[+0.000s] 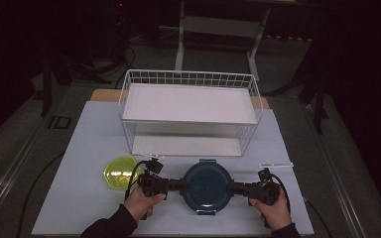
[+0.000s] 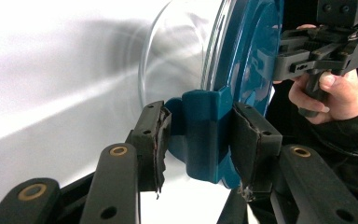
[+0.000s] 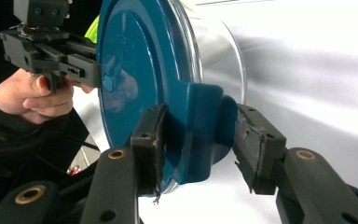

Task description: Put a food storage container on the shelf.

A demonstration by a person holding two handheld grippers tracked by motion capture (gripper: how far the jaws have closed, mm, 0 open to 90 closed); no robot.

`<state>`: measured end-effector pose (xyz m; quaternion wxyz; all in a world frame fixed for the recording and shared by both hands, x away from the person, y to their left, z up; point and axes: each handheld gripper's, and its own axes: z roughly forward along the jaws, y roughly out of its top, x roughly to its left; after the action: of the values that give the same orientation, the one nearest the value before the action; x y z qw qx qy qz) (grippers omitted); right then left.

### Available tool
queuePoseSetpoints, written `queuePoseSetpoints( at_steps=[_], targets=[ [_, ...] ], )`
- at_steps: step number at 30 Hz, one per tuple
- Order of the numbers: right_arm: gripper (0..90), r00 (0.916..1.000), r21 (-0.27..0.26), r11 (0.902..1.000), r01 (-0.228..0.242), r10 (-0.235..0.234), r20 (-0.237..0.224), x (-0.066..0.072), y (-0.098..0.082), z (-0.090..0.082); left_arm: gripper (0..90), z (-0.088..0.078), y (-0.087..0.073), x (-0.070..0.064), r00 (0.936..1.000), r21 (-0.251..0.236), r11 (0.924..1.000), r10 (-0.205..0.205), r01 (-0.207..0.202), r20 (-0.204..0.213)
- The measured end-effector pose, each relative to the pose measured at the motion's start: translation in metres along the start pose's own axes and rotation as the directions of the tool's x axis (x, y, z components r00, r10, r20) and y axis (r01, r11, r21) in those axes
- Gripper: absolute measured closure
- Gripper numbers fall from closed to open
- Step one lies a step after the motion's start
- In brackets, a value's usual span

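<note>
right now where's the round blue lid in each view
High view: the round blue lid lies near the table's front edge, between the two hand-held grippers.
Left gripper view: it stands on edge at upper centre, its side clip between the jaws.
Right gripper view: it fills the upper left of centre, another side clip between the jaws.
Shared landmark: the white table top.
</note>
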<state>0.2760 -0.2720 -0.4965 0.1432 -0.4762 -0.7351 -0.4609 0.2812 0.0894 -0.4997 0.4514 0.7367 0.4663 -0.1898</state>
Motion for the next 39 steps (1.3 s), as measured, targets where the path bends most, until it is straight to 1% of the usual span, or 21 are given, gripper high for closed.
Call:
queuePoseSetpoints(
  at_steps=[1,2,4,7,9,18,21,24,26,28,30,34,37,39],
  targets=[
    [55.3,1.0000,0.000,1.0000,-0.002,0.002,-0.003,0.000,0.000,0.000,56.8,-0.001,0.000,-0.001,1.0000,-0.008,1.0000,-0.004,0.004,0.000],
    [55.3,0.9999,-0.004,0.9999,-0.012,0.012,-0.009,0.001,-0.001,0.000,56.8,-0.002,0.001,-0.002,1.0000,-0.013,0.9999,0.000,0.000,-0.004],
    [55.4,1.0000,-0.013,0.9999,0.003,-0.003,-0.009,0.003,0.000,-0.002,56.9,-0.005,0.003,-0.005,1.0000,-0.019,0.9998,0.007,-0.007,0.001],
    [55.4,0.9998,-0.024,0.9995,0.022,-0.022,-0.002,0.011,0.003,-0.007,56.9,-0.011,0.008,-0.012,0.9995,-0.027,0.9991,0.033,-0.033,0.000],
    [55.4,0.9995,-0.032,0.9989,0.033,-0.033,0.000,0.016,0.006,-0.011,56.9,-0.015,0.011,-0.017,0.9991,-0.027,0.9988,0.041,-0.041,0.000],
    [55.5,0.9985,-0.068,0.9962,0.054,-0.055,-0.002,0.032,0.020,-0.024,57.1,-0.029,0.024,-0.035,0.9972,-0.044,0.9962,0.075,-0.075,-0.002],
    [55.5,0.9978,-0.081,0.9946,0.065,-0.066,-0.005,0.038,0.026,-0.028,57.1,-0.036,0.030,-0.041,0.9959,-0.054,0.9945,0.090,-0.090,-0.007],
    [55.5,0.9974,-0.091,0.9934,0.071,-0.072,-0.007,0.043,0.034,-0.031,57.1,-0.042,0.036,-0.047,0.9953,-0.062,0.9934,0.096,-0.096,-0.014],
    [55.5,0.9973,-0.093,0.9931,0.072,-0.073,-0.008,0.046,0.039,-0.033,57.1,-0.046,0.040,-0.050,0.9956,-0.069,0.9933,0.092,-0.093,-0.017],
    [55.5,0.9967,-0.100,0.9918,0.080,-0.081,-0.010,0.049,0.044,-0.035,57.2,-0.049,0.043,-0.052,0.9948,-0.078,0.9917,0.100,-0.102,-0.017],
    [55.6,0.9961,-0.103,0.9910,0.086,-0.087,-0.011,0.052,0.049,-0.036,57.2,-0.053,0.046,-0.054,0.9951,-0.083,0.9916,0.098,-0.099,-0.013],
    [55.5,0.9958,-0.111,0.9899,0.089,-0.091,-0.010,0.058,0.060,-0.039,57.2,-0.060,0.055,-0.059,0.9944,-0.095,0.9899,0.104,-0.105,-0.018],
    [55.5,0.9947,-0.124,0.9872,0.100,-0.102,-0.010,0.063,0.070,-0.042,57.2,-0.068,0.065,-0.063,0.9938,-0.110,0.9878,0.108,-0.110,-0.024],
    [55.5,0.9937,-0.132,0.9852,0.108,-0.111,-0.013,0.067,0.079,-0.043,57.2,-0.074,0.070,-0.068,0.9925,-0.128,0.9843,0.119,-0.122,-0.029]
  ],
)
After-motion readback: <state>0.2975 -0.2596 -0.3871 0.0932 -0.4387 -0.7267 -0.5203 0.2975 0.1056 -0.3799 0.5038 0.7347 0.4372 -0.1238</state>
